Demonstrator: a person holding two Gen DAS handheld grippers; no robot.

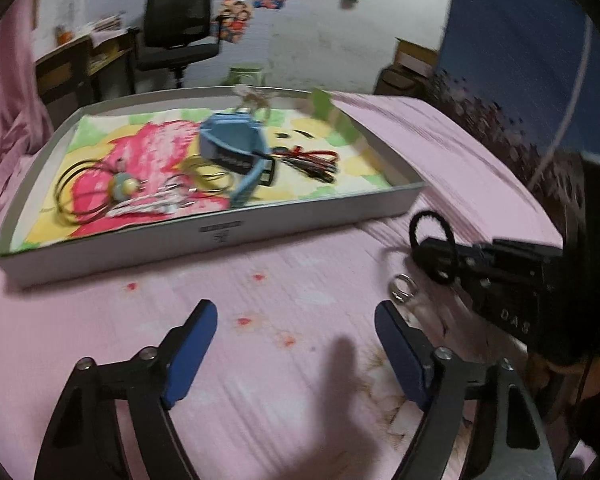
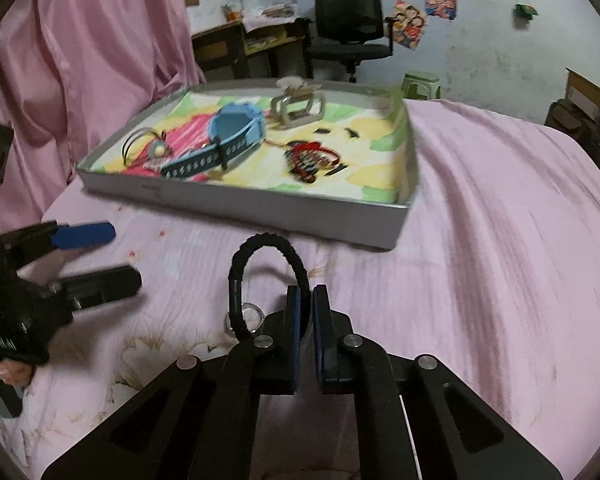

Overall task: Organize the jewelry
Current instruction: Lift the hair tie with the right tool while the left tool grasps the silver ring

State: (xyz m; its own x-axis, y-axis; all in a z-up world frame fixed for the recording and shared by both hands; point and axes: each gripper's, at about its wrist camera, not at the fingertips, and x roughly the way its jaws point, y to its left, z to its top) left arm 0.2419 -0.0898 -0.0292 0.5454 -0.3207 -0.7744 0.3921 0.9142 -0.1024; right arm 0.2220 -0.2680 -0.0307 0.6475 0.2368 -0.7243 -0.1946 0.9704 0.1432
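Observation:
A shallow white tray (image 1: 220,236) lined with a colourful cloth lies on the pink bed and holds a blue watch (image 1: 236,148), thin bangles (image 1: 80,196), a red cord bracelet (image 1: 312,160) and a hair claw (image 2: 298,110). My right gripper (image 2: 310,300) is shut on a black braided bracelet (image 2: 268,244), held just above the sheet in front of the tray (image 2: 260,208). It shows in the left wrist view (image 1: 432,252) too. A silver ring (image 1: 402,286) lies on the sheet under it. My left gripper (image 1: 296,320) is open and empty over the sheet.
Pink bedsheet (image 2: 500,240) with a raised fold to the right of the tray. A pink curtain (image 2: 80,60) hangs at the left. An office chair (image 2: 350,24), a desk (image 2: 240,44) and a green stool (image 2: 422,82) stand beyond the bed.

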